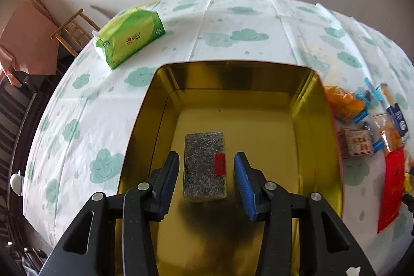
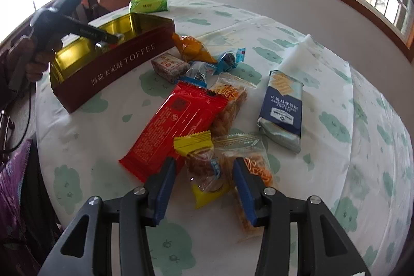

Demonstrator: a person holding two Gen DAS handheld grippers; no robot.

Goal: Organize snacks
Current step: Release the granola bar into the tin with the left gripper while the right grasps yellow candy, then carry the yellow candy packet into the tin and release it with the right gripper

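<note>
Where left tongs gape around speckled bar, right tongs straddle yellow packet, contact unclear.

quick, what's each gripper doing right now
Left gripper: open, the grey snack bar lying free between its fingers.
Right gripper: open around the yellow snack, not gripping.

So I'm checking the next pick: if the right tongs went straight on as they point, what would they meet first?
Most likely the yellow-wrapped snack, lying between the right tongs; depth is unclear.
</note>
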